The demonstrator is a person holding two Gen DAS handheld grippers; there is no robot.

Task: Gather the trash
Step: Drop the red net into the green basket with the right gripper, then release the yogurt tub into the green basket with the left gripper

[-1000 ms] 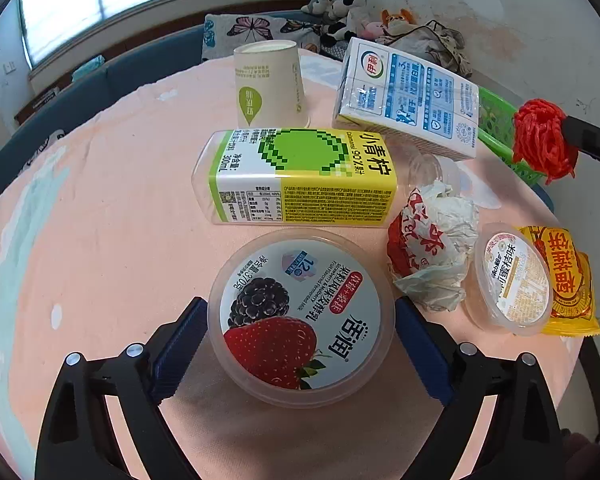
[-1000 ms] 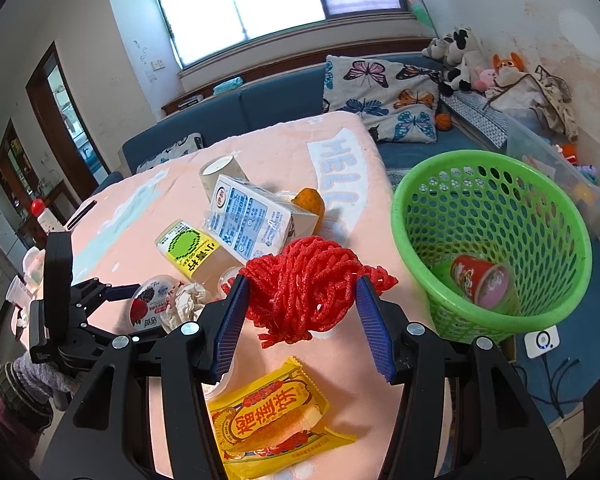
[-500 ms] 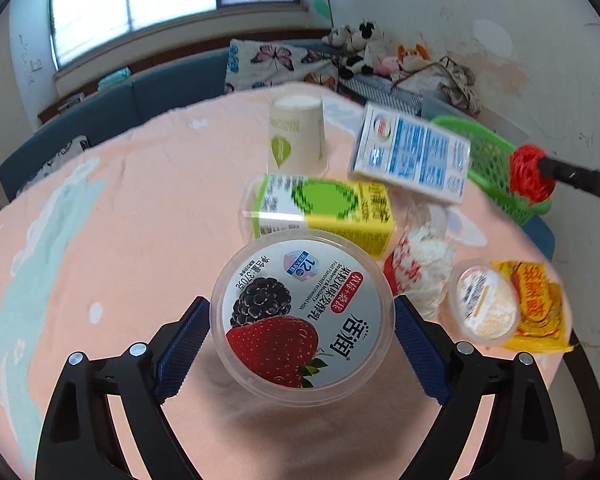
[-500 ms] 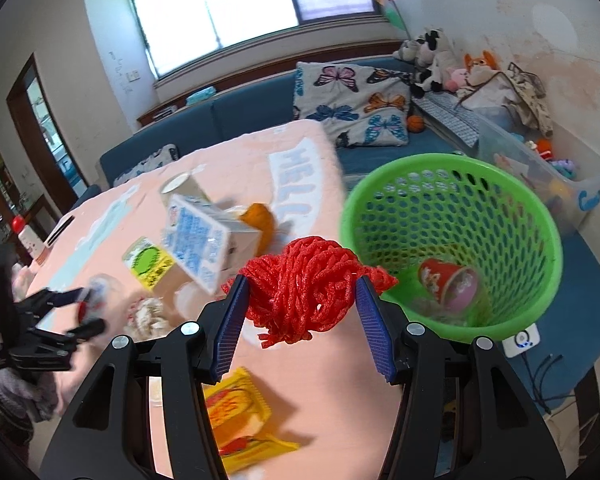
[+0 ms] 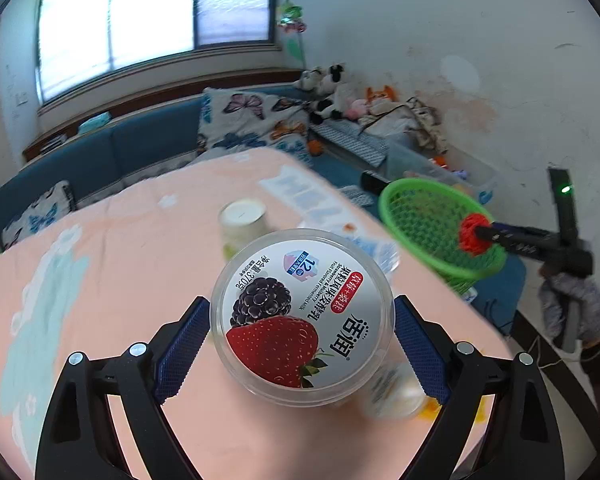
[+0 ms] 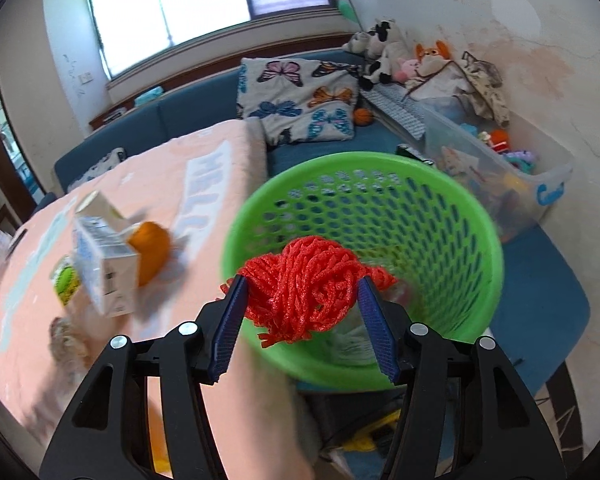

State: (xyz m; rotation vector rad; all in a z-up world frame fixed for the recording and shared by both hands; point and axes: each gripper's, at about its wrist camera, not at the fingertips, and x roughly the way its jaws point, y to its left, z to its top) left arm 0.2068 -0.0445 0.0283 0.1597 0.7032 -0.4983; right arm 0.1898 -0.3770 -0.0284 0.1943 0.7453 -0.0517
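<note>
The right hand-held gripper [image 6: 302, 300] pinches a red net [image 6: 310, 280] between its pads, though its jaws have just been opening; it hangs over the near rim of the green basket [image 6: 440, 216], apparently for a drop. The left hand-held gripper [image 5: 302, 342] clamps a yogurt tub [image 5: 300, 312] above the tabletop [image 5: 120, 240], basket far right, likely next for binning.

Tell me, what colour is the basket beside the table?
Bright green, a perforated basket; the right wrist view shows it best.
</note>
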